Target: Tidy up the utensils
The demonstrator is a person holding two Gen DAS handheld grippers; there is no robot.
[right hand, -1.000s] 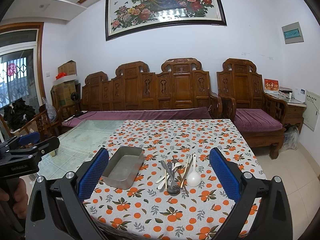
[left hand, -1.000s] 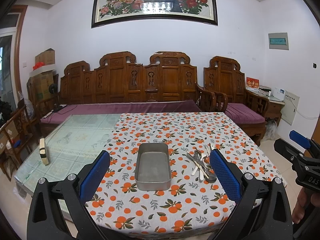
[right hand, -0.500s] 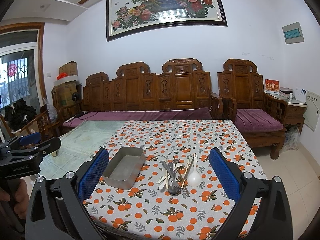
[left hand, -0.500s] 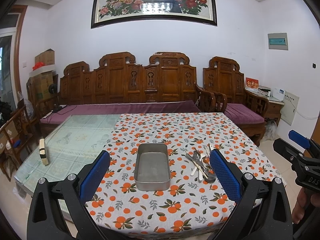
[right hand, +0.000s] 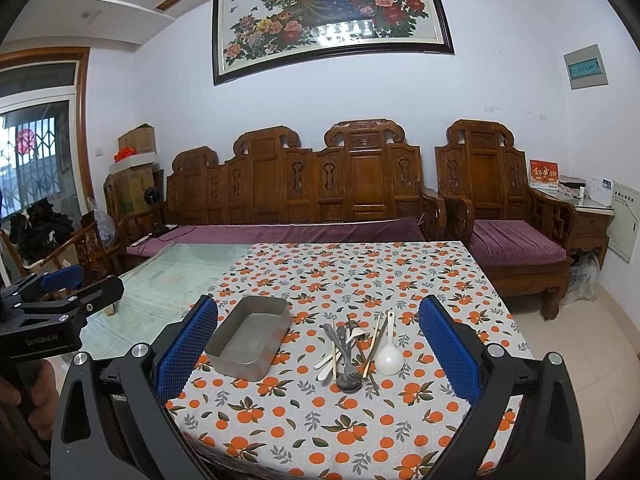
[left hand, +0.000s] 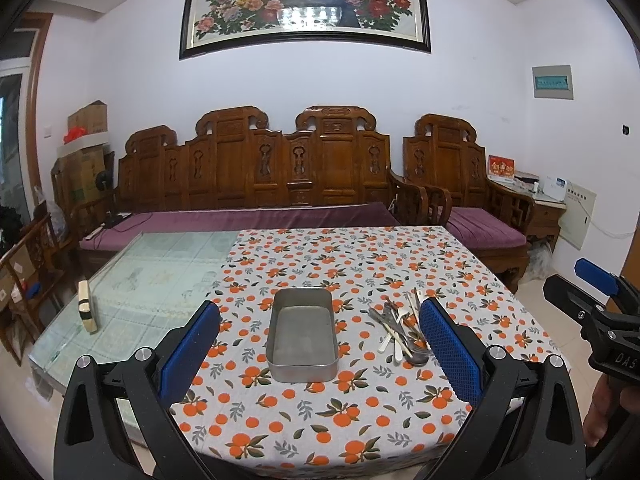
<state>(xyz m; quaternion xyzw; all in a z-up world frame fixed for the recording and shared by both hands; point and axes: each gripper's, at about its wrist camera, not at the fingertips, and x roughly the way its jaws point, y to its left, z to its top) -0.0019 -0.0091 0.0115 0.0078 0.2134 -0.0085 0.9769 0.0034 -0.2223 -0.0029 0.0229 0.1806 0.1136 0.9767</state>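
Note:
An empty grey metal tray point(left hand: 303, 340) point(right hand: 250, 336) sits on the orange-print tablecloth point(left hand: 352, 264). To its right lies a loose pile of utensils point(left hand: 400, 328) point(right hand: 352, 350): metal spoons, chopsticks and a white ladle point(right hand: 389, 354). My left gripper point(left hand: 320, 344) is open and empty, held back from the table's near edge, facing the tray. My right gripper point(right hand: 318, 344) is open and empty, facing the pile. Each gripper shows at the edge of the other's view: the right one point(left hand: 596, 300) and the left one point(right hand: 60, 300).
The cloth covers the right part of a glass-topped table point(left hand: 152, 268). A small cream block point(left hand: 87, 312) stands on the glass at the left. A carved wooden sofa point(left hand: 256, 184) and armchair point(right hand: 504, 216) stand behind the table.
Both grippers have drifted back slightly from the table. Nothing on the table has moved.

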